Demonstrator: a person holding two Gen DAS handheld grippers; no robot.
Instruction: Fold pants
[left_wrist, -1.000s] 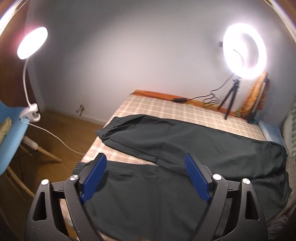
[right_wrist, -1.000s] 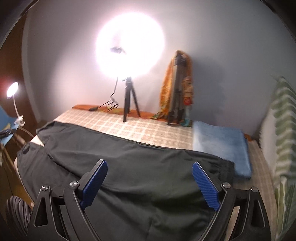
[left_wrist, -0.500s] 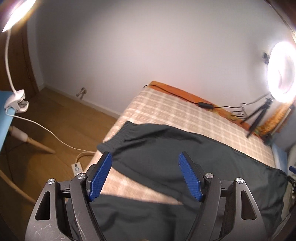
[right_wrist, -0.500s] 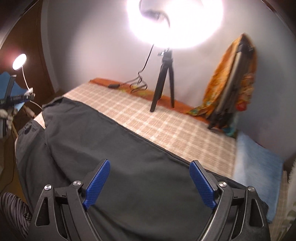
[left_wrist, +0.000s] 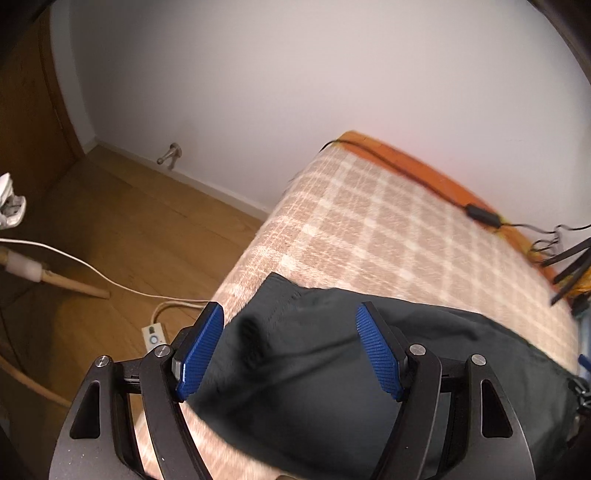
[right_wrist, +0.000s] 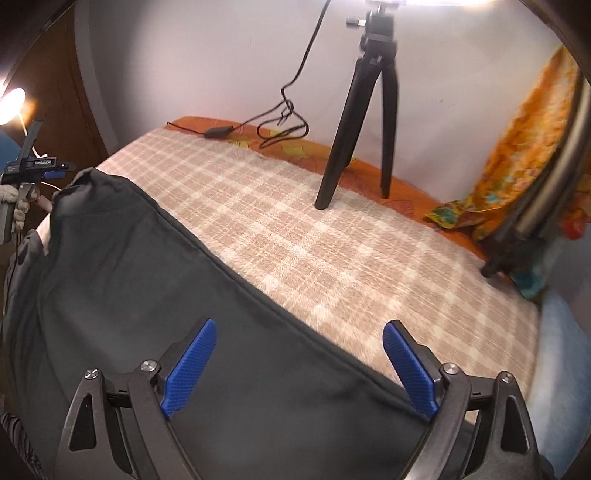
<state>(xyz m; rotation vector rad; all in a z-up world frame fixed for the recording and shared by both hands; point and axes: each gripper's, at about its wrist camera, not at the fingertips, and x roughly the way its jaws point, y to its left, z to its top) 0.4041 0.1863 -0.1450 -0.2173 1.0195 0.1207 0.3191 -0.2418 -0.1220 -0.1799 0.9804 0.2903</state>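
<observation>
Dark grey pants (left_wrist: 325, 373) lie spread on a beige checked bed cover (left_wrist: 388, 236). My left gripper (left_wrist: 290, 314) hangs open just above the cuff end of the far leg, near the bed's left edge; the cloth shows between the blue pads (left_wrist: 199, 350), untouched. In the right wrist view the pants (right_wrist: 129, 280) fill the lower left. My right gripper (right_wrist: 300, 326) is open, low over the long far seam of the pants, with nothing gripped. The left gripper's body (right_wrist: 31, 164) shows at the far left of that view.
A black tripod (right_wrist: 354, 110) and its cable (right_wrist: 284, 122) stand at the back of the bed cover (right_wrist: 332, 236). Orange patterned cloth (right_wrist: 517, 147) and a blue towel (right_wrist: 561, 354) are at the right. Left of the bed: wooden floor (left_wrist: 110, 221), a power strip (left_wrist: 153, 336).
Both grippers came forward and down, close over the pants. The left one swung toward the far leg's cuff and its jaws narrowed a little. The right one neared the far seam.
</observation>
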